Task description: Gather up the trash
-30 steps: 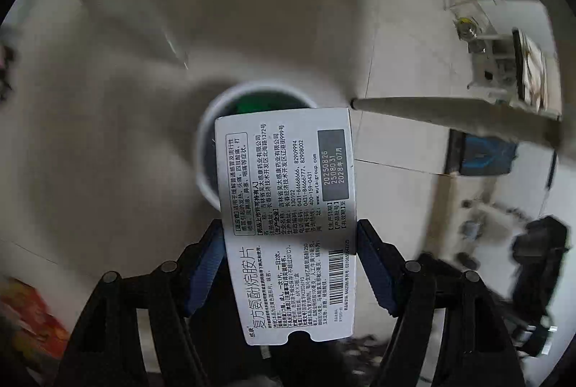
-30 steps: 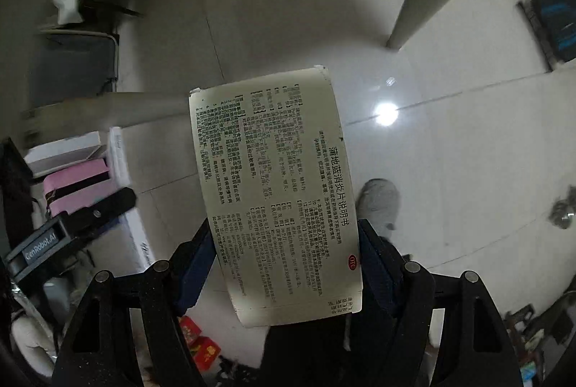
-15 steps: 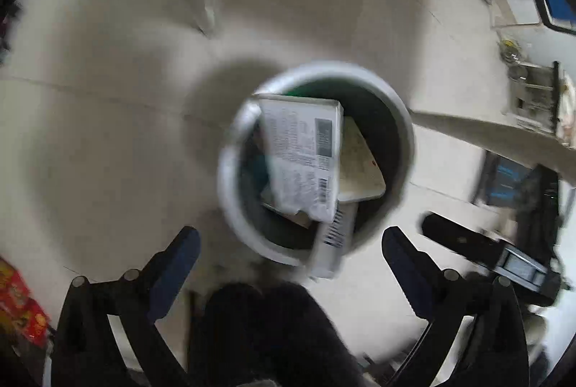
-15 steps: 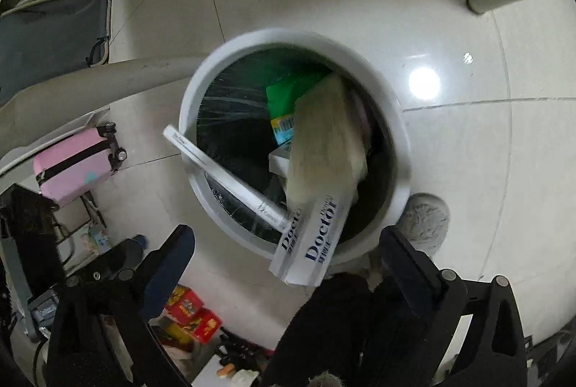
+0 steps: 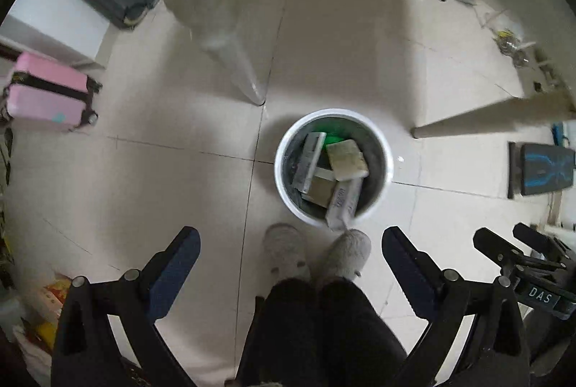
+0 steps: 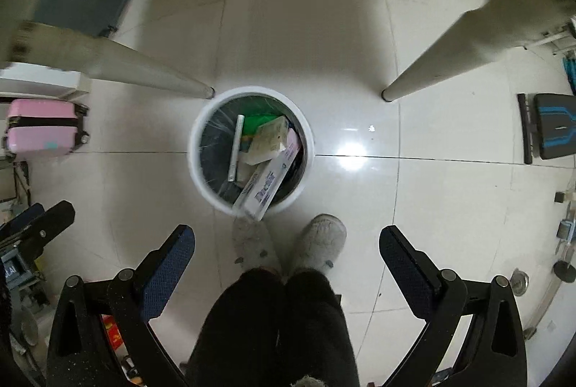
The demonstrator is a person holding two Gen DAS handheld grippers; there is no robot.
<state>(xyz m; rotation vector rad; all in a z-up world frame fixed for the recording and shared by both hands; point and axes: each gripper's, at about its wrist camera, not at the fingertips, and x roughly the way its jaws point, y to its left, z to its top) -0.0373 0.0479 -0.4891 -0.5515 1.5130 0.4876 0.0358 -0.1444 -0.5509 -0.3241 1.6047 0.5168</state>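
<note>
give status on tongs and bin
Left tongs and right tongs open, empty. Boxes in bin, one long box poking over rim. Nothing in the way.

The trash bin is flanked by two table legs, one touching its rim, the other well apart; open tiled floor lies beyond. The bin's near side is blocked by the person's slippers, and its mouth is crowded with boxes, one overhanging the rim.

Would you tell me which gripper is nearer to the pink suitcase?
Left. The left gripper hangs on the pink suitcase's side of the trash bin; the right gripper hangs on the bin's other side, farther off. Both jaws have just been opening, with nothing between them.
</note>
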